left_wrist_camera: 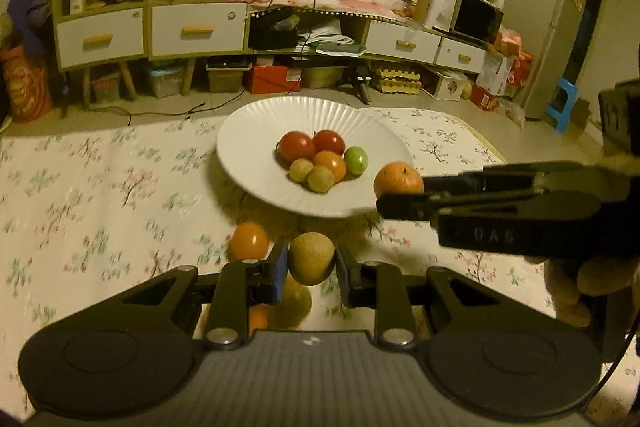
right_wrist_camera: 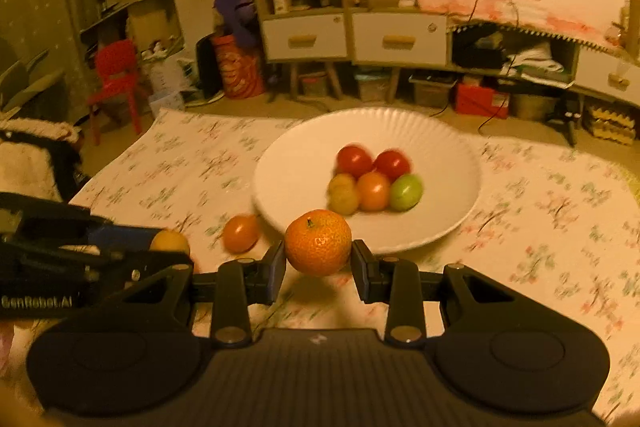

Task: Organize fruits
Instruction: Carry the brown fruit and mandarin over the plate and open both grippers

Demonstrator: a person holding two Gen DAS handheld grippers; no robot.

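Observation:
A white ribbed plate (left_wrist_camera: 256, 131) (right_wrist_camera: 296, 155) sits on the flowered cloth and holds several small fruits: two red, one orange, one green (left_wrist_camera: 356, 159) (right_wrist_camera: 406, 191) and two yellow-brown. My left gripper (left_wrist_camera: 311, 265) is shut on a yellow-brown round fruit (left_wrist_camera: 311, 258), held above the cloth just before the plate; it also shows at the left of the right wrist view (right_wrist_camera: 170, 242). My right gripper (right_wrist_camera: 319, 257) is shut on a mandarin (right_wrist_camera: 318, 242) (left_wrist_camera: 398, 179) at the plate's near rim. A small orange fruit (left_wrist_camera: 248, 239) (right_wrist_camera: 240, 233) lies on the cloth near the plate.
The flowered cloth (left_wrist_camera: 100, 187) (right_wrist_camera: 560, 219) covers the table. Behind it stand cabinets with white drawers (left_wrist_camera: 198, 29) (right_wrist_camera: 400, 39), boxes on the floor, a fridge (left_wrist_camera: 548, 27), a blue stool (left_wrist_camera: 564, 103) and a red chair (right_wrist_camera: 118, 83).

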